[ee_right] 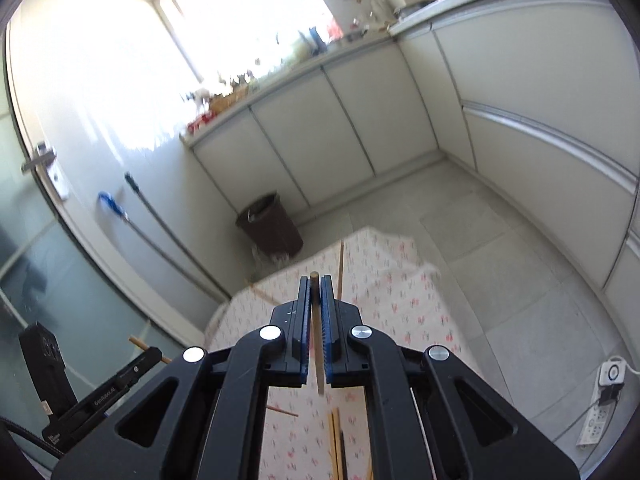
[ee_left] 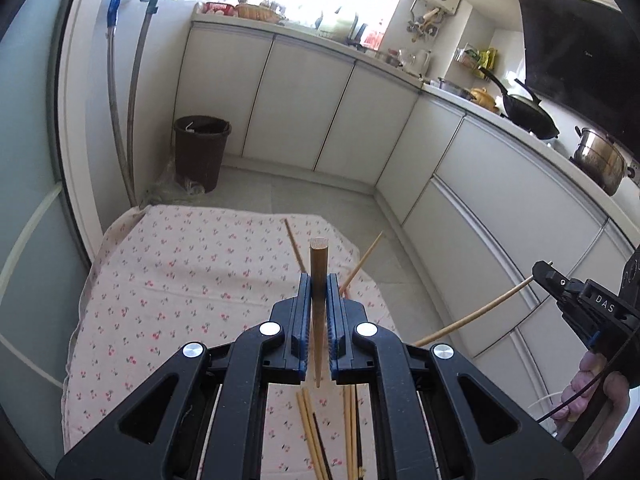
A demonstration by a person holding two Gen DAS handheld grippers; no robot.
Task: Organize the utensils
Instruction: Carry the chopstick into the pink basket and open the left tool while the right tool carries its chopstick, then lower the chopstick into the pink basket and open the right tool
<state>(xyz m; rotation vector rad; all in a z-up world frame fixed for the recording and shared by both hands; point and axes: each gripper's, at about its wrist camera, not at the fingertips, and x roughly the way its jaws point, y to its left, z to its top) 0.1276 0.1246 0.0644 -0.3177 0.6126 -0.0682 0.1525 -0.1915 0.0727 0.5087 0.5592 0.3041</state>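
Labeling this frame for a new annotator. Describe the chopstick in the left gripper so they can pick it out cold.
Start at the table with the cherry-print cloth; the left gripper is above it. Clamped between its blue pads is the darker brown chopstick, blunt round end pointing away from the camera. Unlike the paler chopsticks lying on the cloth, it is off the table, and it is darker than the one in the right gripper.
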